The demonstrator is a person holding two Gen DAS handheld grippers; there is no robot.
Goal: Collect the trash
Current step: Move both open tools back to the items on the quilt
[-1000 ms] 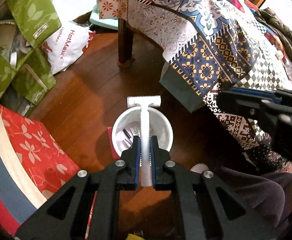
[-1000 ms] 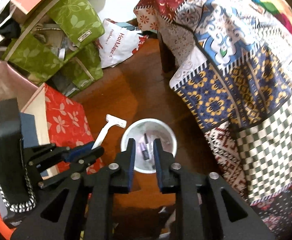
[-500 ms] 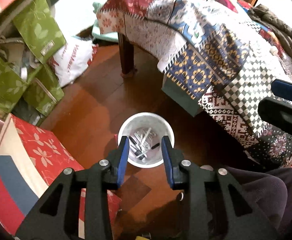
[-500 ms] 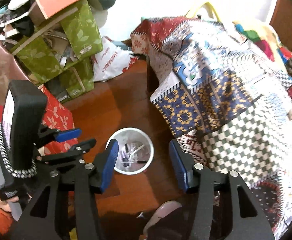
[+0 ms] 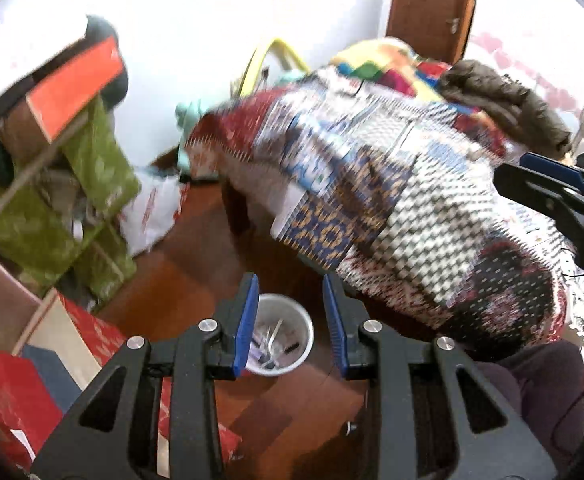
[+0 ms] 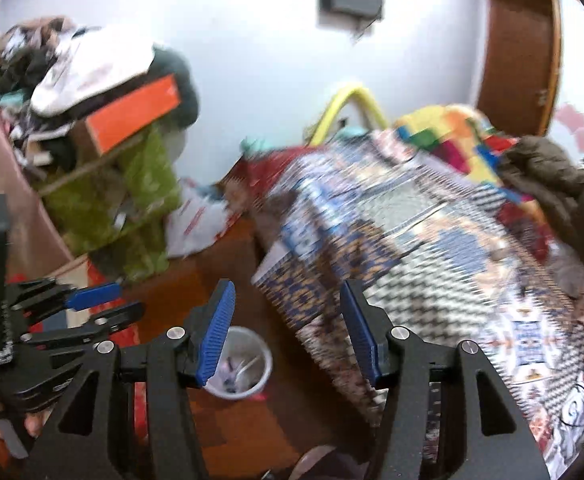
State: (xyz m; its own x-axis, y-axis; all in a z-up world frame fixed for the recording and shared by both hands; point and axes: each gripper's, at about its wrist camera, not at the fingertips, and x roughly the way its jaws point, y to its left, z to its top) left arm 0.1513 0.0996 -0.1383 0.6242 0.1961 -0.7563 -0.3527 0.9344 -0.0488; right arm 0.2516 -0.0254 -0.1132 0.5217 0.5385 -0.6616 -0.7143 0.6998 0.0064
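Trash bin (image 5: 282, 334), a small white cup on the wooden floor (image 5: 196, 264), sits just ahead of your left hand-held gripper (image 5: 290, 322) and below it, framed between its blue pads. Left jaws stand apart, holding nothing. Right hand-held gripper (image 6: 290, 330) gapes wider, also empty; the bin lies ahead-left of it. Contents look like light, stiff plastic scraps. Judged thin-walled and tippy: take it by the rim, gently.
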